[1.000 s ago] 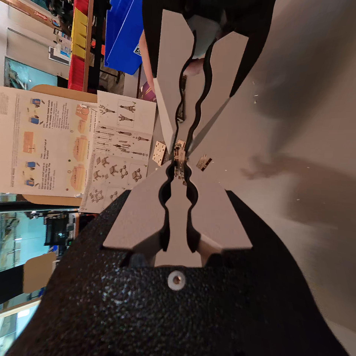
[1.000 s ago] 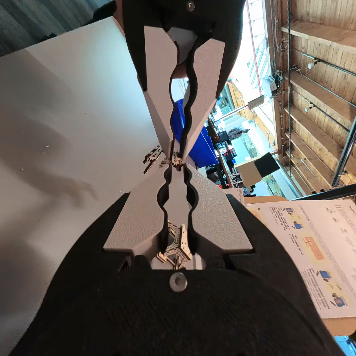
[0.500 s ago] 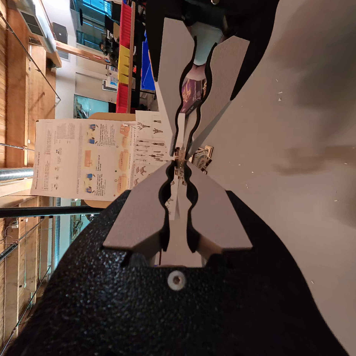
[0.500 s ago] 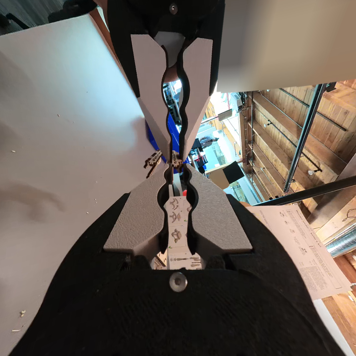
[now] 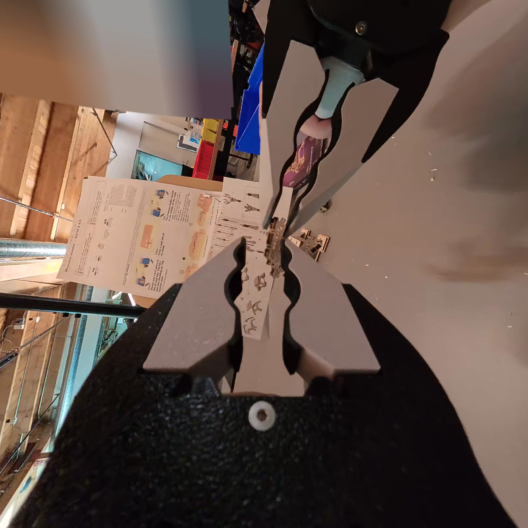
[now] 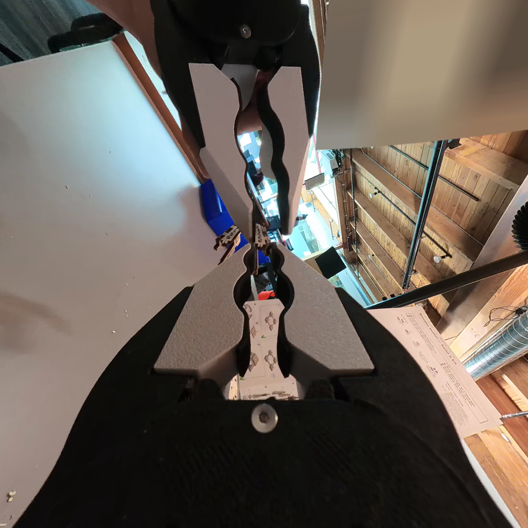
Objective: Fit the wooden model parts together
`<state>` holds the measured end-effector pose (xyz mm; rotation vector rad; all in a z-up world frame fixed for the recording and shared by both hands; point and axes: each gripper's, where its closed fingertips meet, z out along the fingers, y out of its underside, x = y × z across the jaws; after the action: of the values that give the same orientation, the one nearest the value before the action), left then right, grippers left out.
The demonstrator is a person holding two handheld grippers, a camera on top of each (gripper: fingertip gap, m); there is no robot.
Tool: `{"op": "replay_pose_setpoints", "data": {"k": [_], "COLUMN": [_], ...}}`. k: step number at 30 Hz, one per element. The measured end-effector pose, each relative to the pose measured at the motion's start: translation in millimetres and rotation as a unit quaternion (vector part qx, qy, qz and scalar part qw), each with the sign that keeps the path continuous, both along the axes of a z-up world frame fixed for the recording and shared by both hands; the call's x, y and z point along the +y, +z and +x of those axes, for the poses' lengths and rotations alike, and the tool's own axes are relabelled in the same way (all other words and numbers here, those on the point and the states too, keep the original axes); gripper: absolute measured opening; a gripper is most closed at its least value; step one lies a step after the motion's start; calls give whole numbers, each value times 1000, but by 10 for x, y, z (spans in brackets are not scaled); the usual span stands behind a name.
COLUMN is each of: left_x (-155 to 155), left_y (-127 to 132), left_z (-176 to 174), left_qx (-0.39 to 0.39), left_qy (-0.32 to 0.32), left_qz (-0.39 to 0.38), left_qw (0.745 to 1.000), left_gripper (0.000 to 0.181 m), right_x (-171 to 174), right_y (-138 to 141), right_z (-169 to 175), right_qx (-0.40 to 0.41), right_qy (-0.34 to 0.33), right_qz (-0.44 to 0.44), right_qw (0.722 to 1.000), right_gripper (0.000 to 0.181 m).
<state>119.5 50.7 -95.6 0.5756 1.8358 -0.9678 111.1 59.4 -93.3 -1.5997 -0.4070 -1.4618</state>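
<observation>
Left wrist view: recorded the left gripper (image 5: 263,241) with jaws parted; saw printed diagrams of the instruction sheet (image 5: 143,228) through the gap. Found the wooden model part (image 5: 275,245), a thin lattice strip, lying against the finger farther from the instruction sheet; observed no contact with the nearer finger. Noted the right gripper (image 5: 278,227) reaching in from the opposite side, tip to tip, clenched on the far end of the same part. Placed the part in the air, overlapping the instruction sheet's diagram edge in the picture. Logged loose wooden pieces (image 5: 311,243) flat on the grey table (image 5: 428,285), just beyond the instruction sheet's edge; noted a purple box (image 5: 303,160) between the right gripper's fingers, and a blue bin (image 5: 251,114) past the instruction sheet.

Right wrist view: found the right gripper (image 6: 261,248) gripping the wooden model part (image 6: 260,237) at its tips, one piece edge-on; could not make out the joint. Recorded the left gripper (image 6: 268,231) opposite, fingers apart, with the background visible between them. Located the instruction sheet (image 6: 443,365) behind the right gripper, well apart from the part; saw more of its diagrams between the fingers. Noted loose wooden pieces (image 6: 228,237) on the table (image 6: 85,200), on the part's far side from the instruction sheet, beside the blue bin (image 6: 213,200).
</observation>
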Motion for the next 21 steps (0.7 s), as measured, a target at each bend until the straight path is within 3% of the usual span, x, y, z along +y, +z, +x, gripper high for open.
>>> {"op": "replay_pose_setpoints", "data": {"k": [11,21], "left_x": [-2,20], "left_y": [-18,-185], "left_z": [-43,27], "left_qx": [-6,17], "left_qy": [-7,14], "left_qz": [7,60], "left_qw": [1000,998], "left_gripper": [8,6], "right_x": [5,25], "right_y": [43,-130], "right_z": [-16,57], "right_qx": [-18,50], "right_qy": [-1,3], "right_qz": [5,-8], "right_qw": [1000,999], "right_gripper": [8,7]}}
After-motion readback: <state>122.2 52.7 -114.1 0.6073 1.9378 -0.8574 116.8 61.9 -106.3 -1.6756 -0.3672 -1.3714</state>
